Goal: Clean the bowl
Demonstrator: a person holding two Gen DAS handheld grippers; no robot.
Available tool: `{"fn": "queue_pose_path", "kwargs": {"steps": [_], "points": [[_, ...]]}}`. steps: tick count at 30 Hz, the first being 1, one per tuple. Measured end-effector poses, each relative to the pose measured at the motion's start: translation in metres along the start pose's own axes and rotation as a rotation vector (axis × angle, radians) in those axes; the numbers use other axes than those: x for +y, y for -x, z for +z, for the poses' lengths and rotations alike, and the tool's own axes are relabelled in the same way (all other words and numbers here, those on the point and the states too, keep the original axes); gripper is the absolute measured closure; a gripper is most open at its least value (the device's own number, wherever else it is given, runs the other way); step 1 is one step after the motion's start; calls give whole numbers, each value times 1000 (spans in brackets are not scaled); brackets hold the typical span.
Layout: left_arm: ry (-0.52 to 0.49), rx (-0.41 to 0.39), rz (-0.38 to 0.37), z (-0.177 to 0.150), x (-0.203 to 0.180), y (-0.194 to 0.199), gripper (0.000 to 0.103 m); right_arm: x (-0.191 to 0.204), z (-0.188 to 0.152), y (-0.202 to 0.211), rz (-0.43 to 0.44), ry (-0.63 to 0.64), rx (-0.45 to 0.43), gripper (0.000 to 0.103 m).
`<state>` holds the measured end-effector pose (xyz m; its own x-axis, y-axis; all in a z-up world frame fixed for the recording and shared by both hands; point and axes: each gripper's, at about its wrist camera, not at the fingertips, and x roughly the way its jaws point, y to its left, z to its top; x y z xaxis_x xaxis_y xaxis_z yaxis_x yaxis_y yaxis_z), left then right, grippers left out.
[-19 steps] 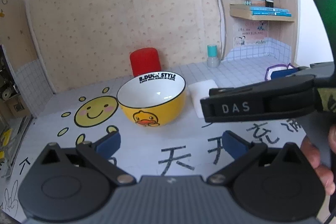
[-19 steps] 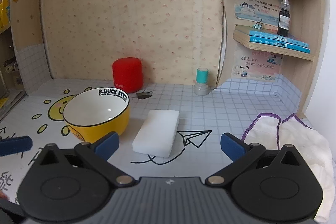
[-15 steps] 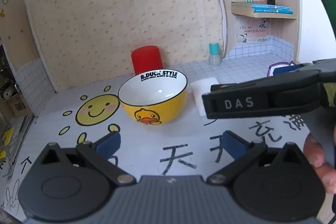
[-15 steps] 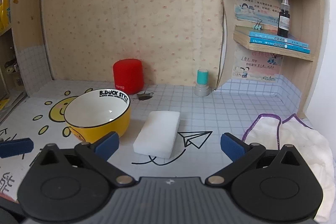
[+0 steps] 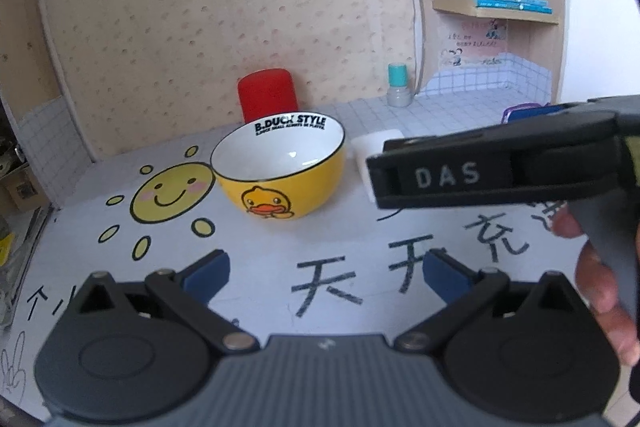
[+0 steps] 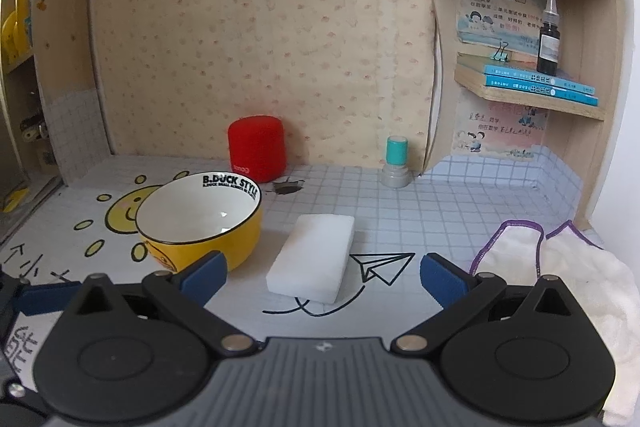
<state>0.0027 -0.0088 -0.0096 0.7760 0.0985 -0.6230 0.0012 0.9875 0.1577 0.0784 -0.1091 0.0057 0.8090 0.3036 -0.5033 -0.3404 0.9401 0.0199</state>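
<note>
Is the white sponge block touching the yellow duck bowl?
Apart. In the right wrist view a strip of bare mat shows between the white sponge block and the yellow duck bowl.

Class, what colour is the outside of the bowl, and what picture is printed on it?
The bowl is yellow outside with a cartoon duck; the left wrist view shows it best.

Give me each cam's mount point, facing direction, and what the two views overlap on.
Left wrist: sits on the left gripper, angled down across the table at the yellow bowl; shows its own open fingers, plus the right gripper's side and a hand holding it.
Right wrist: sits on the right gripper, facing the back wall over the white sponge; shows its own open fingers, nothing between them.
Shared: bowl, sponge, red cylinder, teal-capped bottle, shelf with books.
</note>
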Motion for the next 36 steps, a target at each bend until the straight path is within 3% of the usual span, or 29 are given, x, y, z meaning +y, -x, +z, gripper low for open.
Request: {"fn": "queue_pose_path", "kwargs": {"steps": [5,10,13,18,20,21,23,27,36], "points": [[-23,-10,21,-2,-2,-1,0,1,-1,0,0,1,4,0],[-20,-38,-36,-4,0,5,0,6,-3,-2,-29,32,8,0],[-37,-57,-30,-4,-4,8,3,6,-4,-1,-20,31,7,0],[-30,-47,-46,-3,-4,7,34,3,-3,-1,-1,8,7,0],[-25,-40,-50,-4,-3,6,57,3,-3,0,-3,0,3,0],[-25,-38,-49,-4,-3,6,63,2,-3,1,-1,-3,1,0],[-26,-28,-52,-4,-4,4,94,2,-3,1,5,-9,-1,0],[-32,-31,-59,-7,-5,5,102,1,-3,2,24,-16,-5,0],[-36,-72,-66,-8,-6,12,103,4,-3,4,31,-7,-11,0]]}}
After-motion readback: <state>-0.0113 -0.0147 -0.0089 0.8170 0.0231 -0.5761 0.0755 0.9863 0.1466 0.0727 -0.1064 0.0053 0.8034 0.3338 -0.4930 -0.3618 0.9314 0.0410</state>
